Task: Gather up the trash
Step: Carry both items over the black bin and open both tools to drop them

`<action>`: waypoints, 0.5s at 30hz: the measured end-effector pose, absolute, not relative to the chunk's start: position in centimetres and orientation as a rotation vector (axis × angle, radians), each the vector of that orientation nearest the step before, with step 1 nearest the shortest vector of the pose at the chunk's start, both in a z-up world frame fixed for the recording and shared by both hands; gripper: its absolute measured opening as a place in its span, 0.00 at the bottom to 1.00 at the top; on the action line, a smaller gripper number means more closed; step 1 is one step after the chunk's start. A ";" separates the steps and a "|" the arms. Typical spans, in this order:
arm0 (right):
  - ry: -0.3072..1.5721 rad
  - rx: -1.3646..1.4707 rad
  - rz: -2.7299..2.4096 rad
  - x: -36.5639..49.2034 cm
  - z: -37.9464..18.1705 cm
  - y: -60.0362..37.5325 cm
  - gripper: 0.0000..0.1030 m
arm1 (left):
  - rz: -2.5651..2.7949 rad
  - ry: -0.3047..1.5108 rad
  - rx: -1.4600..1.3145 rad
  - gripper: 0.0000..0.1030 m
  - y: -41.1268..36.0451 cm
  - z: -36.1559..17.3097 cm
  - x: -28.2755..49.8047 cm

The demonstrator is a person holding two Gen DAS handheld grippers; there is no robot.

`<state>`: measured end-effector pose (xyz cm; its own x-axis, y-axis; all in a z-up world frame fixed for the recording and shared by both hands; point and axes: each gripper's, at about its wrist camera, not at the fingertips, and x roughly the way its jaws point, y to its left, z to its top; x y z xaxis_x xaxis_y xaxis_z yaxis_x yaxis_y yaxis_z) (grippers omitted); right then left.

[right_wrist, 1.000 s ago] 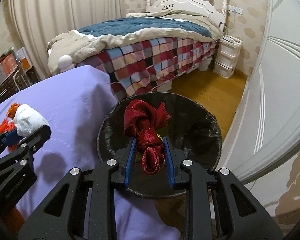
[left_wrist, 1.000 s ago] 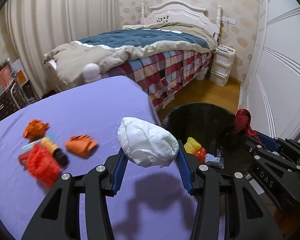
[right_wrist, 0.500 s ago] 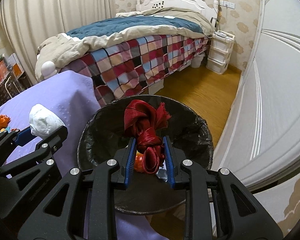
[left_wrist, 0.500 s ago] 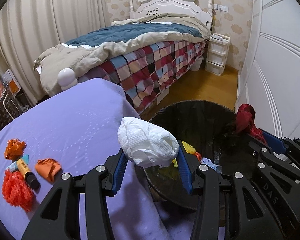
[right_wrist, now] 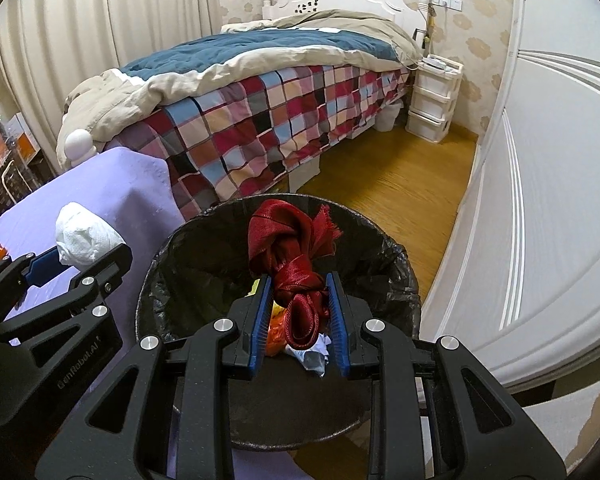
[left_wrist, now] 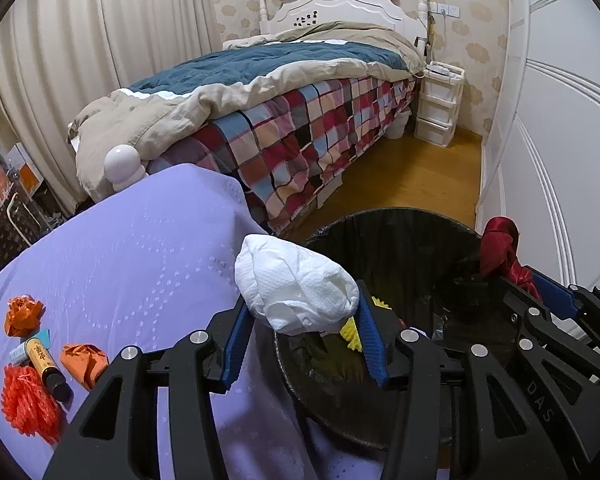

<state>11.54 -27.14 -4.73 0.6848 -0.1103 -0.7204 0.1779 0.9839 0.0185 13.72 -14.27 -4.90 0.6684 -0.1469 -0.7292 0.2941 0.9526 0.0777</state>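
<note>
My left gripper [left_wrist: 300, 320] is shut on a crumpled white paper towel [left_wrist: 296, 288] and holds it over the near left rim of a black-lined trash bin [left_wrist: 400, 224]. My right gripper [right_wrist: 298, 304] is shut on a knotted red cloth [right_wrist: 292, 248] and holds it above the bin's opening [right_wrist: 204, 248]. Yellow, orange and pale scraps lie inside the bin [right_wrist: 276, 328]. The towel also shows in the right wrist view [right_wrist: 84, 236], and the red cloth in the left wrist view [left_wrist: 500, 248].
On the purple-covered table [left_wrist: 132, 248] lie orange crumpled scraps [left_wrist: 22, 314], an orange wad [left_wrist: 84, 362], a small tube [left_wrist: 46, 362] and a red mesh wad [left_wrist: 28, 404]. A bed with a checked cover [left_wrist: 300, 128] stands behind. White wardrobe doors [right_wrist: 540, 200] are on the right.
Both grippers moved right toward the bin with their loads. The towel went from above the table to the bin's rim. Both grips are unchanged.
</note>
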 end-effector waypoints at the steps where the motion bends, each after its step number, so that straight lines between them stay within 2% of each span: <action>1: 0.801 0.090 -0.163 11.6 -4.8 -27.2 0.26 | -0.250 0.802 0.198 0.48 -14.3 -4.9 13.7; 3: 0.802 0.090 -0.164 11.6 -4.8 -27.2 0.26 | -0.248 0.801 0.205 0.50 -14.4 -4.9 13.7; 6: 0.802 0.093 -0.171 11.7 -4.9 -27.4 0.27 | -0.241 0.798 0.206 0.61 -14.4 -4.9 13.7; 10: 0.797 0.101 -0.182 11.6 -5.0 -27.6 0.37 | -0.240 0.790 0.199 0.70 -14.2 -4.6 13.8; 15: 0.794 0.101 -0.193 11.3 -4.9 -27.7 0.41 | -0.227 0.786 0.198 0.74 -14.0 -4.5 13.7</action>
